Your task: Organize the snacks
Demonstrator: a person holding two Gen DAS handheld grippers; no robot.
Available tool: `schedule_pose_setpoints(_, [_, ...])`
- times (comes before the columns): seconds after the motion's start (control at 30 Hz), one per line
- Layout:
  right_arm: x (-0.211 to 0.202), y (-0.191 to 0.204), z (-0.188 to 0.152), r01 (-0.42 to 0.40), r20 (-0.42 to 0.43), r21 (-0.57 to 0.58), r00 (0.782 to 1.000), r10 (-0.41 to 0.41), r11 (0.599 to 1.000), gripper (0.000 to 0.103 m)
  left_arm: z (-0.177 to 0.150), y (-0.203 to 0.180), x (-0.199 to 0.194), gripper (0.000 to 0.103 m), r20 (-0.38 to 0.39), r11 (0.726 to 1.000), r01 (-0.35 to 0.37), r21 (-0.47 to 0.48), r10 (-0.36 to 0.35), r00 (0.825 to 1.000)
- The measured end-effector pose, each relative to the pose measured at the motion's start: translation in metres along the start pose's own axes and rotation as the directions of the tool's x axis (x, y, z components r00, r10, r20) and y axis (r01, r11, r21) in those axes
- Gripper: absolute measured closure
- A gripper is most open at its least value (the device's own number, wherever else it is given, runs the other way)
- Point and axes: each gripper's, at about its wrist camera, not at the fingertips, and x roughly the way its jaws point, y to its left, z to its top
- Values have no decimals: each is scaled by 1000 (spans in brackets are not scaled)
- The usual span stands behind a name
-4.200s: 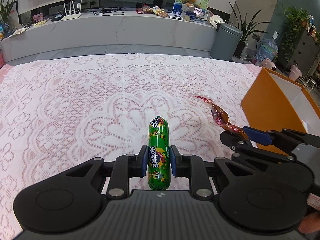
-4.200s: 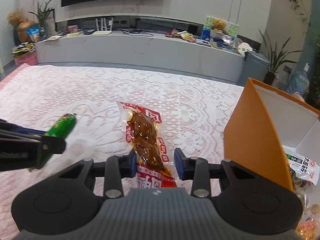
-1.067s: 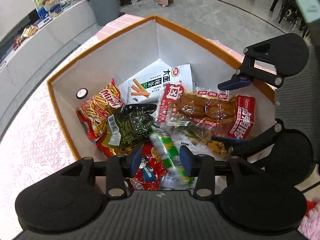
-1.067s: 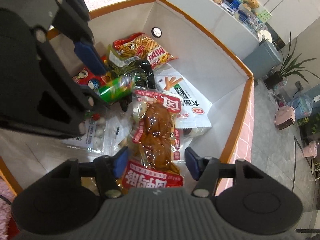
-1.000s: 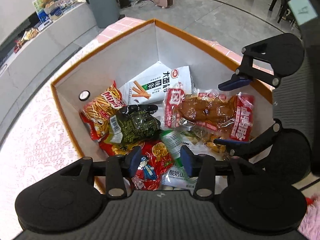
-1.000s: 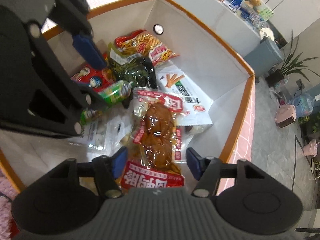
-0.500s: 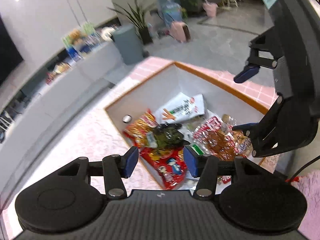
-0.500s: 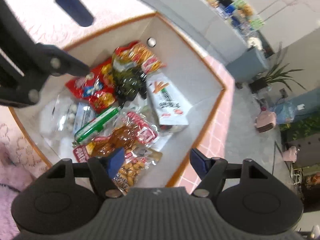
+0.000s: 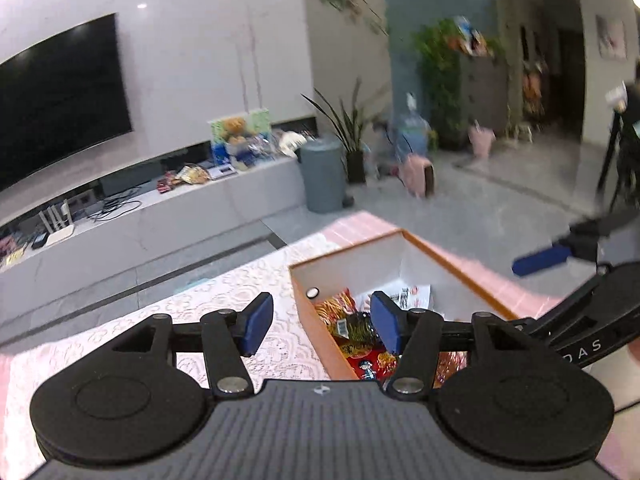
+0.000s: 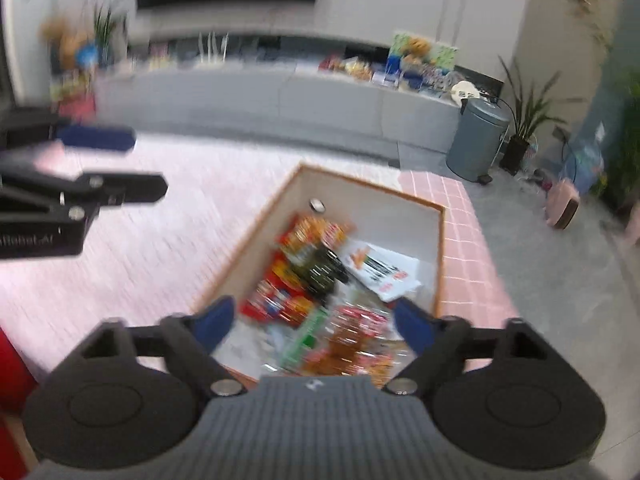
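Note:
An orange-rimmed box (image 9: 448,256) (image 10: 372,184) with white inner walls holds several snack packets. Among them lie the green sausage stick (image 10: 308,334) and the brown meat packet (image 10: 348,344), blurred in the right wrist view. My left gripper (image 9: 322,326) hangs above the box's near left corner with its jaws opening and nothing between them. My right gripper (image 10: 316,324) is high over the box's near end, its jaws opening wide and empty. Each gripper shows at the edge of the other's view.
The box stands on a pink lace tablecloth (image 9: 132,332) (image 10: 132,248). Beyond the table run a long grey TV bench (image 9: 168,216), a grey bin (image 9: 322,176) (image 10: 478,140), potted plants and bare floor.
Both grippers have let go of their snacks in the box, risen out of it and tilted up toward the room. Their jaws have spread wider; the sausage and meat packet stay in the box.

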Motion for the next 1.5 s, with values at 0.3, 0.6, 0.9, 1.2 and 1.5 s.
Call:
schedule_pose_setpoints(0.3, [-26, 42, -37, 62, 179, 72, 981, -74, 995, 8, -31, 15, -45, 11, 128, 994, -88, -69, 96, 987])
schedule_pose_setpoints(0.6, [-31, 81, -78, 172, 219, 134, 955, -198, 976, 7, -73, 16, -49, 8, 76, 968, -223, -119, 233, 970])
schedule_pose_setpoints(0.9, [-7, 97, -110, 209, 144, 141, 963, -229, 968, 7, -107, 19, -39, 8, -47, 964, -215, -157, 210, 977])
schedule_pose_setpoints(1.2, [13, 88, -118, 219, 76, 197, 968, -238, 956, 7, -118, 15, -31, 8, -118, 966, -201, -163, 183, 976])
schedule_pose_setpoints(1.5, [14, 83, -115, 238, 84, 209, 962, -260, 949, 7, -120, 15, -26, 8, -148, 963, -202, -177, 177, 973])
